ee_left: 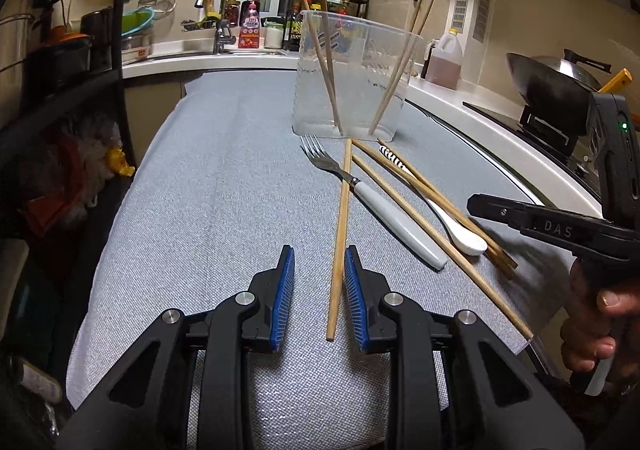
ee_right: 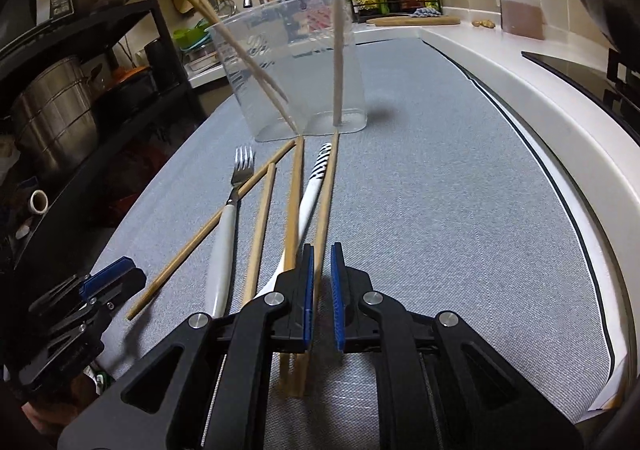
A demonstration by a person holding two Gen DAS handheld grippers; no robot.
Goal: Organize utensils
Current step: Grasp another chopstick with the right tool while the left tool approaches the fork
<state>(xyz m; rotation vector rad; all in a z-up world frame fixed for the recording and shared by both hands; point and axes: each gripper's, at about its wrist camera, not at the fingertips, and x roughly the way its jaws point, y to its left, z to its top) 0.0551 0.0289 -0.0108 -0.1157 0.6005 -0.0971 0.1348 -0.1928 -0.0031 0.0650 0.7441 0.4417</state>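
Observation:
A clear plastic cup (ee_left: 352,78) (ee_right: 288,62) stands on the grey cloth (ee_left: 208,190) with several chopsticks leaning in it. In front of it lie a white-handled fork (ee_left: 360,186) (ee_right: 236,186), a white spoon with a striped handle (ee_left: 456,230) (ee_right: 316,186) and several loose chopsticks. My left gripper (ee_left: 319,254) is open low over the cloth, and one chopstick (ee_left: 340,234) lies between its pads, untouched. My right gripper (ee_right: 321,270) (ee_left: 474,204) hovers over the spoon and chopsticks. Its jaws stand a narrow gap apart around a chopstick (ee_right: 326,210) without pressing on it.
A black rack (ee_right: 100,62) with pots stands left of the cloth. A white counter edge (ee_right: 540,98) curves along the right, with a wok (ee_left: 560,86) on the stove and an oil jug (ee_left: 444,58). Sink and faucet (ee_left: 218,10) are at the back.

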